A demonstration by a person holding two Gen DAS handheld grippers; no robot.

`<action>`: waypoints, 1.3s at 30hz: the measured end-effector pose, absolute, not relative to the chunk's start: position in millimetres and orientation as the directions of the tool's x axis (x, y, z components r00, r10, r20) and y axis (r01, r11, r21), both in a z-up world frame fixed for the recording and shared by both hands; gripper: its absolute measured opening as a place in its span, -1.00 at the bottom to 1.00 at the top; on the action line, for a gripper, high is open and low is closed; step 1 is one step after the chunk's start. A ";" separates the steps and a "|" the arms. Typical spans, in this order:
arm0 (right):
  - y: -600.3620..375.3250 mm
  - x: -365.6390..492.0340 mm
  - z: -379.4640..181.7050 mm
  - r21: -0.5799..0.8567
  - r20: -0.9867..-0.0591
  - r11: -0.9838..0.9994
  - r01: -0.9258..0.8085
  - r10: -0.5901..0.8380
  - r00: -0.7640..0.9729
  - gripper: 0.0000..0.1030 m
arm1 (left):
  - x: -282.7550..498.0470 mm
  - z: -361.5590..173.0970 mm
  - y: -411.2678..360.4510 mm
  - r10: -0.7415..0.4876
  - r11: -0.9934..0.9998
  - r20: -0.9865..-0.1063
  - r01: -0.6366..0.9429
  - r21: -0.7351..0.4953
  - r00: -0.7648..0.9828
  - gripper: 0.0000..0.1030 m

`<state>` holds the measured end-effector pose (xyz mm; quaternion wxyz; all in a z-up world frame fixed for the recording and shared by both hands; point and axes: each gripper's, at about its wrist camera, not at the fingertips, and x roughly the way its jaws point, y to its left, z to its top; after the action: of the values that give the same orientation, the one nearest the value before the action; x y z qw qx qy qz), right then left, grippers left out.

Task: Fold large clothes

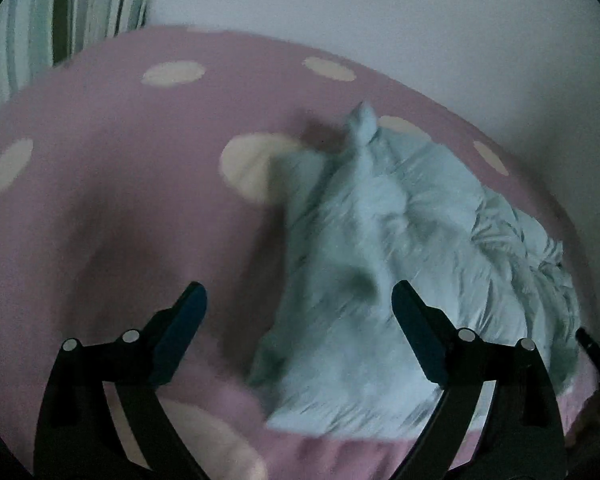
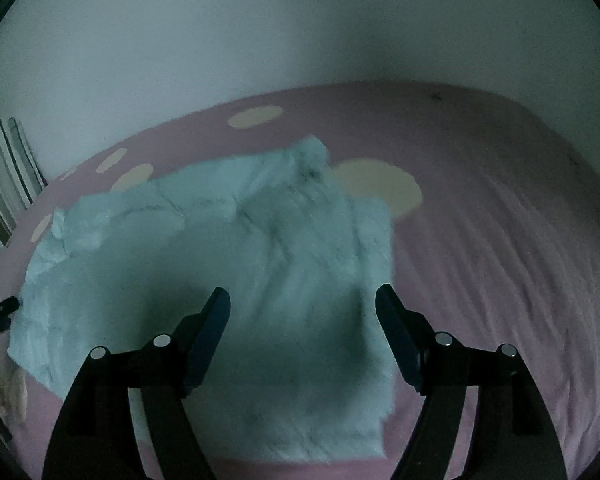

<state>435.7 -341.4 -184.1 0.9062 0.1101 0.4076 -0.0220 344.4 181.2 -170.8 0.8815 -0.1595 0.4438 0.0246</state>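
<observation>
Pale blue garment (image 1: 400,264) lies rumpled on a pink spotted blanket (image 1: 120,184) in the left wrist view, under the left gripper (image 1: 300,308), whose jaws are spread and empty. The right wrist view shows it below the right gripper (image 2: 302,308), jaws likewise spread, pinching nothing.

No legible text, labels or numbers anywhere.

Both wrist views look steeply down — sharing the garment (image 1: 400,248) (image 2: 228,264) on the bedspread (image 1: 120,160).
</observation>
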 end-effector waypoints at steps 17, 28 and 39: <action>-354.9 439.2 -232.8 0.340 -0.793 0.924 0.177 0.180 0.582 0.12 | 355.8 -208.6 164.7 -0.313 0.882 -0.757 -0.119 -0.456 0.574 0.17; -346.5 433.8 -224.8 0.433 -0.748 0.890 0.143 0.266 0.609 -0.64 | 348.2 -190.2 153.9 -0.349 0.874 -0.726 -0.074 -0.480 0.593 -0.71; -329.7 372.6 -215.3 0.496 -0.726 0.864 0.081 0.362 0.585 -0.67 | 280.1 -177.1 191.6 -0.345 0.852 -0.726 -0.126 -0.508 0.595 -0.72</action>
<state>372.6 -329.7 -215.3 0.8553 0.2471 0.4480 0.0823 280.1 191.6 -177.1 0.8529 -0.2646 0.4454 -0.0642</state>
